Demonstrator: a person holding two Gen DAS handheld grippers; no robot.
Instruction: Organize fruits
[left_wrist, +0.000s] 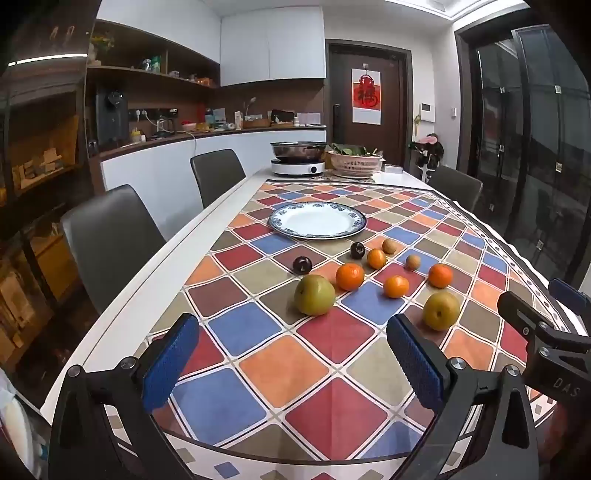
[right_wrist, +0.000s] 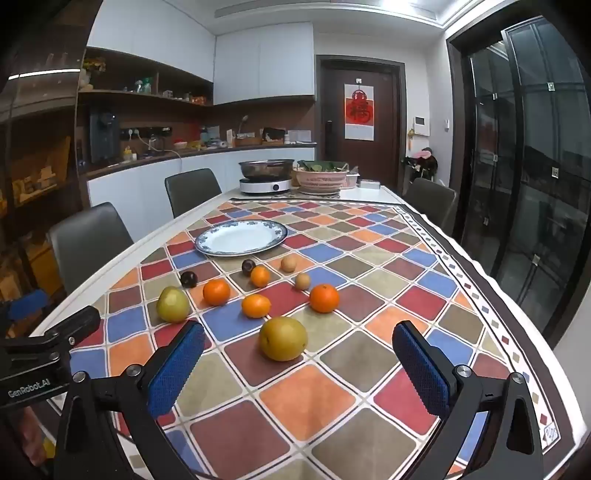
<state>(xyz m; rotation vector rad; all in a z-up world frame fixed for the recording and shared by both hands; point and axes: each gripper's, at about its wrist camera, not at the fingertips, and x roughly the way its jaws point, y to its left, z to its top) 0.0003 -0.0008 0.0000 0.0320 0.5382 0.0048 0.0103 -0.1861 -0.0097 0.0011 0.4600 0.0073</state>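
A long white bench (left_wrist: 236, 184) wears a cloth of red, blue, orange and brown squares (left_wrist: 280, 369). A round white plate with a blue rim (left_wrist: 317, 221) sits on the cloth with nothing on it. It is the landmark here.

All the fruit lies on the near side of the plate, none touching it. Closest to the plate are two dark round plums (left_wrist: 357, 250) (left_wrist: 302, 264) and two small tan fruits (left_wrist: 389, 246) (left_wrist: 413, 261). A bit nearer are four orange tangerines (left_wrist: 349, 276) (left_wrist: 376, 258) (left_wrist: 396, 286) (left_wrist: 440, 275). Nearest of all are two big yellow-green pears (left_wrist: 314, 294) (right_wrist: 283, 338), well apart from each other. The fruits have gaps between them.

The left hand-held gripper (left_wrist: 291, 365) hovers over bare cloth with its blue pads (left_wrist: 170, 363) spread wide, pinching nothing. The right hand-held gripper (right_wrist: 299, 373) is spread wide too, and one pear lies just ahead of its gap, not touching the blue pads (right_wrist: 423, 369).

Left of the plate, the cloth ends and a strip of white bench runs to the edge, where two grey chairs (left_wrist: 110, 240) stand. Right of the plate there is a wide stretch of bare cloth up to its dotted border. Beyond the plate, at the far end, stand a steel pot on a white cooker (left_wrist: 297, 162) and a pink basket of green leaves (left_wrist: 355, 160).
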